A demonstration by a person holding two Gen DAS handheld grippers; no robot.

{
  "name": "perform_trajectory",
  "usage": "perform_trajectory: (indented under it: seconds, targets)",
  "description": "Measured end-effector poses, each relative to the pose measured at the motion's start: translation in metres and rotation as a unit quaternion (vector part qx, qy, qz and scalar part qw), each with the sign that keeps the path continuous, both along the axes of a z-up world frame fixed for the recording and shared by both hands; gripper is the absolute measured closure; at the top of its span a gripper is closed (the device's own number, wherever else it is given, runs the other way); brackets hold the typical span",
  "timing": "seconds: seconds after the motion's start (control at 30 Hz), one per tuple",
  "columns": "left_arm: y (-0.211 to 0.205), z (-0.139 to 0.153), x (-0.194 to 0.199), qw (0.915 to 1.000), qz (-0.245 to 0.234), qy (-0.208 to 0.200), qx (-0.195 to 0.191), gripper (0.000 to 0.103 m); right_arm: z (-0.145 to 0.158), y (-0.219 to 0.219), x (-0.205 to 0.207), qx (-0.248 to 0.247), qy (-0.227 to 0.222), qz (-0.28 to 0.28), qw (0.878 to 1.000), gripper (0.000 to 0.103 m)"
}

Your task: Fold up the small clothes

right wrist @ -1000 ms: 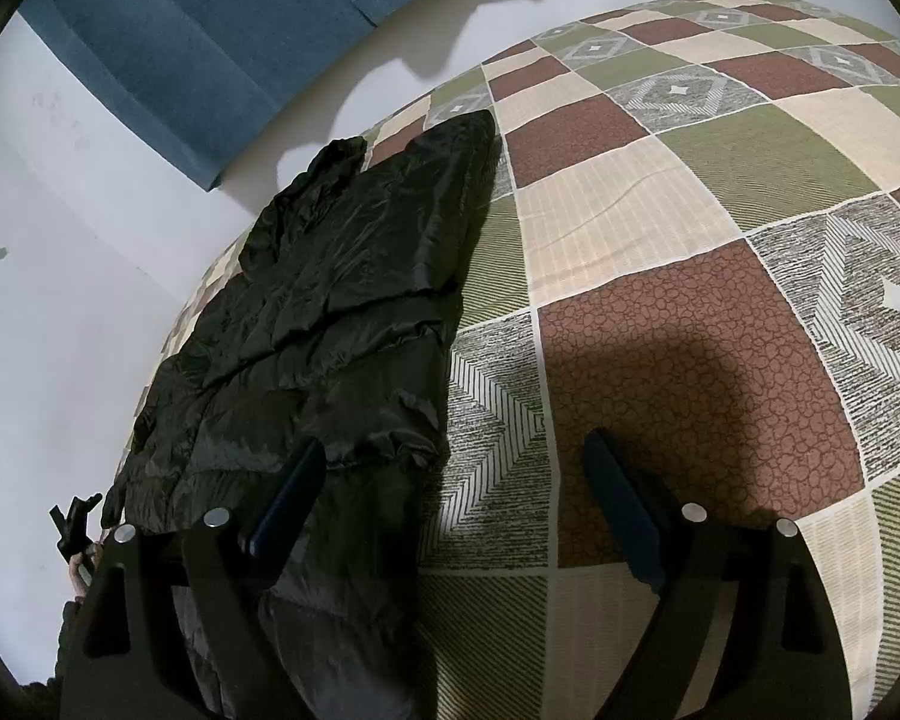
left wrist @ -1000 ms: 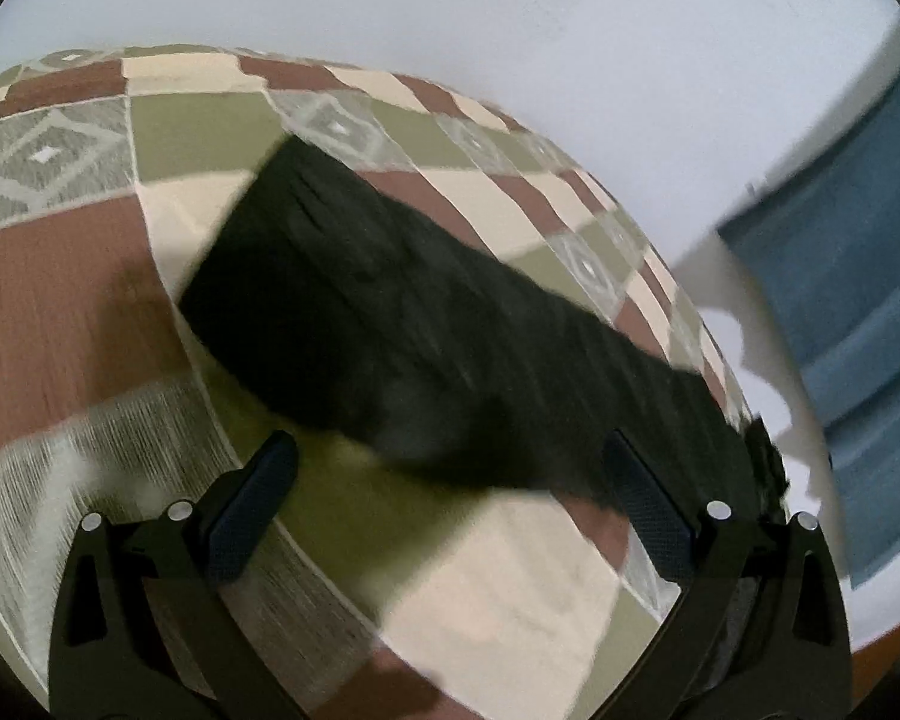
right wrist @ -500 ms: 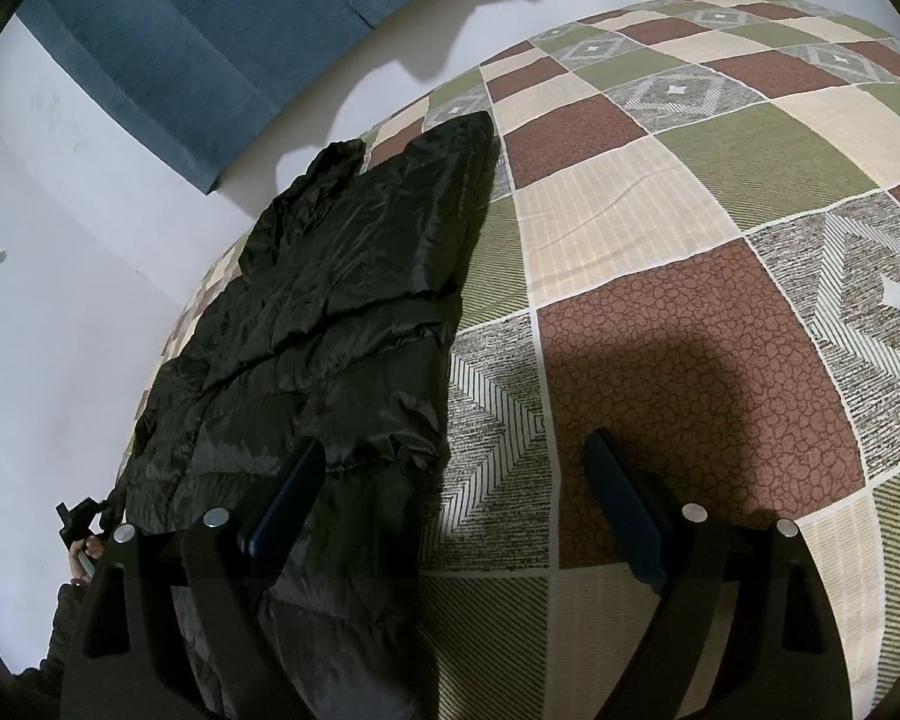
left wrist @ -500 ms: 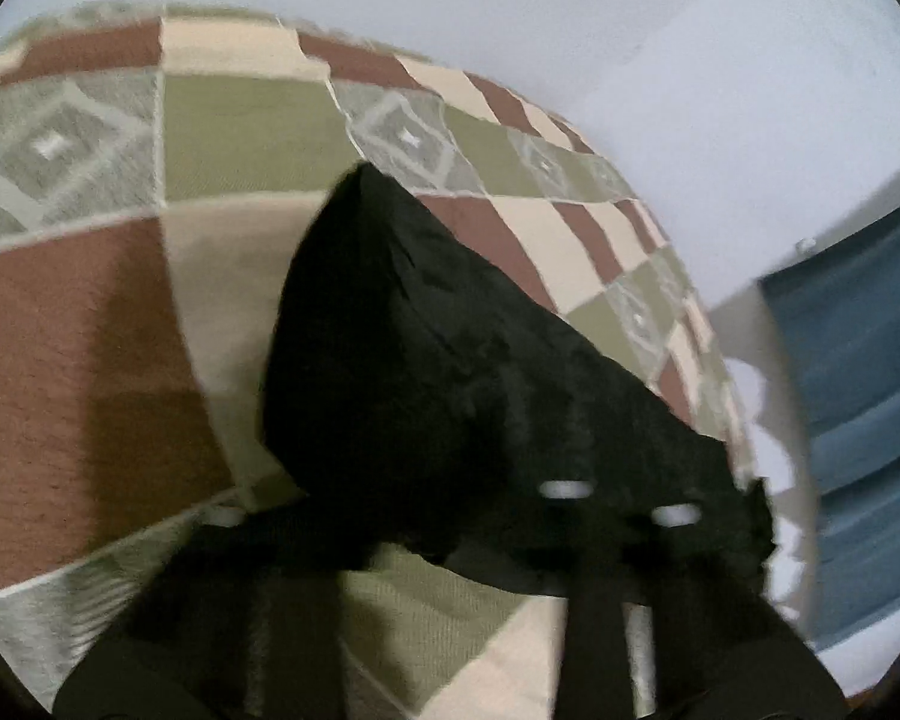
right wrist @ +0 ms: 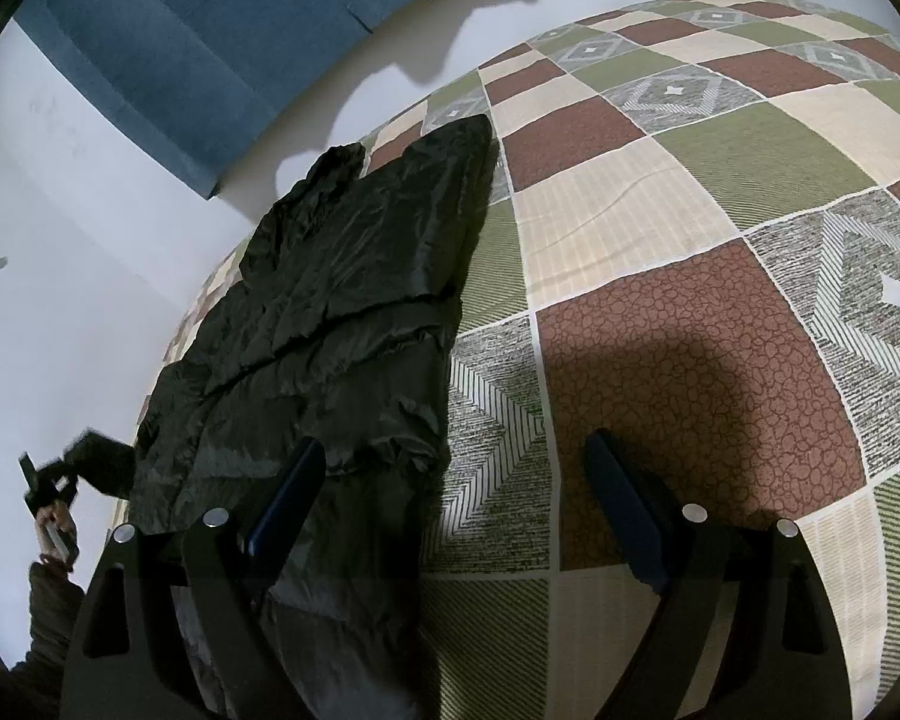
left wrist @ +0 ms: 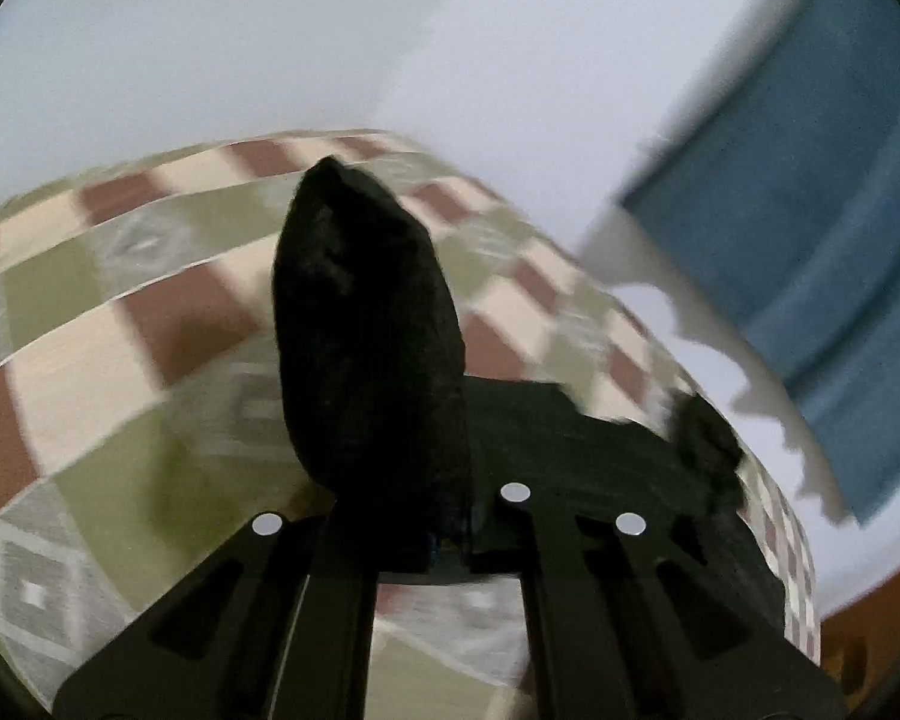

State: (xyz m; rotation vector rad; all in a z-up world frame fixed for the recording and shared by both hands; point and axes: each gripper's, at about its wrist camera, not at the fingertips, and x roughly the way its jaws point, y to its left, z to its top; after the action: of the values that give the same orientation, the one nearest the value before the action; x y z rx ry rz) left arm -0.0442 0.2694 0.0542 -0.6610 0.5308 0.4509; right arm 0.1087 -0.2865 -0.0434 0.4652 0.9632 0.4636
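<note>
One black jacket (right wrist: 342, 324) lies spread across the left half of the right wrist view, on one checked bedspread (right wrist: 690, 276). The left gripper (left wrist: 444, 540) is clamped on one end of the jacket (left wrist: 366, 336), which stands up as a dark bulge in the centre of the left wrist view; its jaws have just closed with the fabric between them. The right gripper (right wrist: 450, 510) hangs with jaws wide apart, holding nothing, at the lower centre of its frame, one finger over the jacket's edge. One blue curtain (right wrist: 198, 42) fills the upper left.
</note>
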Motion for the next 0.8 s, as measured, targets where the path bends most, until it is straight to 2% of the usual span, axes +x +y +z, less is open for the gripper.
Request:
perform_trajectory:
  seconds: [0.17,0.37,0.6,0.8]
  targets:
    - [-0.087,0.029,0.068,0.9954,-0.091,-0.007,0.030,0.099,0.000,0.000,0.000,0.005,-0.001,-0.001,1.000,0.016]
    - [-0.202,0.042,0.145,0.9813,-0.185,-0.010,0.051,0.099,0.001,-0.002,-0.002,0.014,-0.002,-0.002,1.000,0.016]
    - [-0.318,0.016,0.211,0.9628,-0.265,0.006,0.052,0.099,0.001,-0.003,-0.005,0.023,-0.003,-0.004,1.000,0.016]
    - [-0.400,-0.027,0.248,0.9463,-0.316,0.044,0.052,0.099,0.001,-0.003,-0.007,0.025,-0.003,-0.005,1.000,0.016]
